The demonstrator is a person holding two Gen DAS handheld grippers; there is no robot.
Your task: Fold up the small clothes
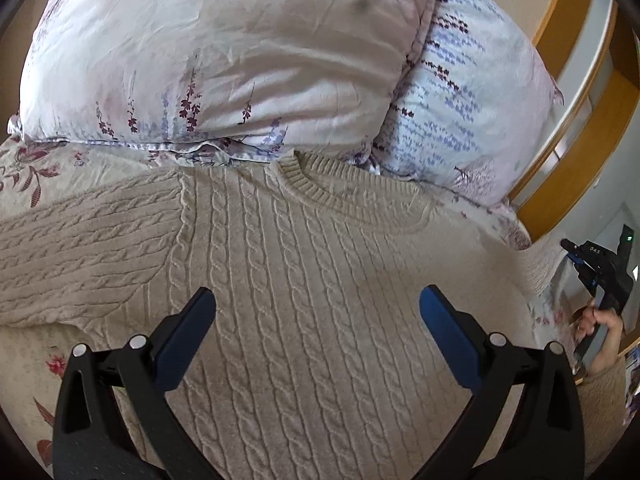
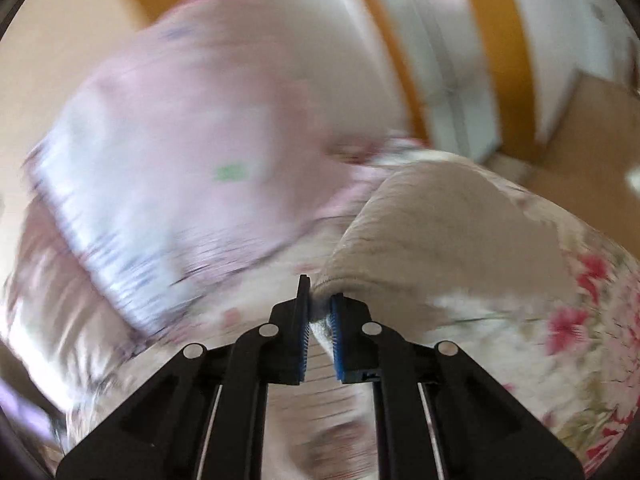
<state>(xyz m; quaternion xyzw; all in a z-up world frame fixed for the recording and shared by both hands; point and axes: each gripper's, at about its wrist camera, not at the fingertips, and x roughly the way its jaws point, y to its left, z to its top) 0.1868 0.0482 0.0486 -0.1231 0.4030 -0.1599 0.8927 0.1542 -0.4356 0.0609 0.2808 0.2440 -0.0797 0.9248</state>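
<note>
Left gripper (image 1: 318, 300): jaws released, spread wide, blue pads facing each other, hovering over the sweater's chest with nothing between them.
Right gripper (image 2: 320, 308): jaws clenched on a fold of beige knit, the cloth pinched between the blue pads (image 2: 339, 332); seen also at the far right edge of the left wrist view (image 1: 600, 268), held in a hand (image 1: 600, 322).
Sweater (image 1: 280, 280): beige cable-knit, lying front up and spread across the bed; ribbed round collar (image 1: 320, 190) at the far end, touching the pillows; one sleeve (image 1: 80, 240) laid out flat to the left side of the left wrist view.
Lifted part (image 2: 452, 232): beige knit drawn up from the bed toward the clenched jaws, forming a raised hump; which part of the sweater this is, hard to tell through the blur.
Bedsheet (image 1: 36, 364): cream with red and pink flowers, under the sweater, showing at its near left and, in the right wrist view (image 2: 580, 320), beside the raised knit.
Pillows: a pale pink one with purple sprigs and a green clover mark (image 1: 224, 56), and just beside it a pale blue one with rows of purple marks (image 1: 472, 100); both beyond the collar.
Headboard (image 1: 576, 168): orange-brown wood, past the pillows at the far right.
Right wrist view: heavily blurred; fine detail beyond the jaws not readable.
</note>
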